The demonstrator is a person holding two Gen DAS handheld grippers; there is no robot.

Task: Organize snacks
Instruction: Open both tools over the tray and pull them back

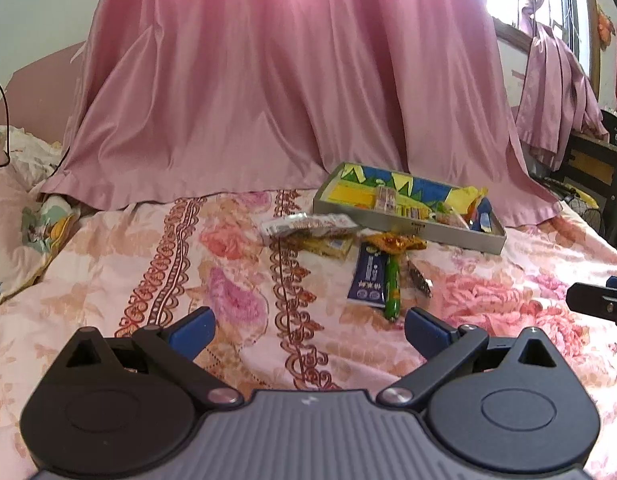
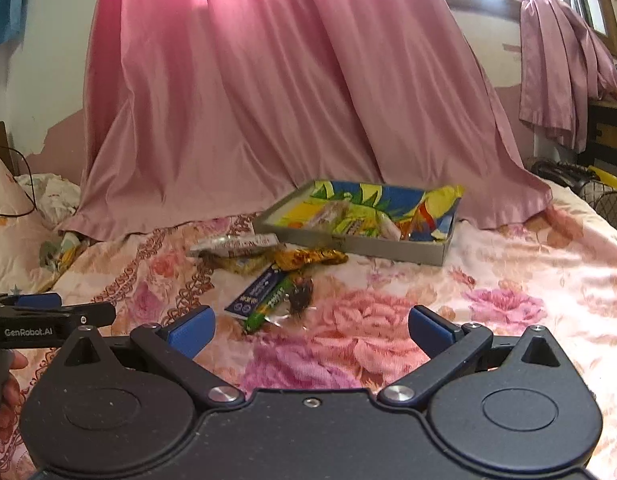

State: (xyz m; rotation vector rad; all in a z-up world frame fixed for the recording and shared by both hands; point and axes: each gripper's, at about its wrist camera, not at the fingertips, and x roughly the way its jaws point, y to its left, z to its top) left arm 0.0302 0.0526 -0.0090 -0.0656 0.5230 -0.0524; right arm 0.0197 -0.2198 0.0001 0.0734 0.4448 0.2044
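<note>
Grey tray (image 1: pixel 460 236) on the bed holds several bright snack packets. Beside it lie loose snacks: blue packet (image 1: pixel 368 280), green stick (image 1: pixel 392 288), possibly biscuits (image 1: pixel 308 226).

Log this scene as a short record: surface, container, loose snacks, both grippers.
surface: floral bedspread, pink curtain behind
container: grey tray, already holding several snack packets
loose snacks: blue packet, green stick, gold wrapper, silver packet, all on the bedspread in front of the tray
left gripper: open, empty
right gripper: open, empty
</note>
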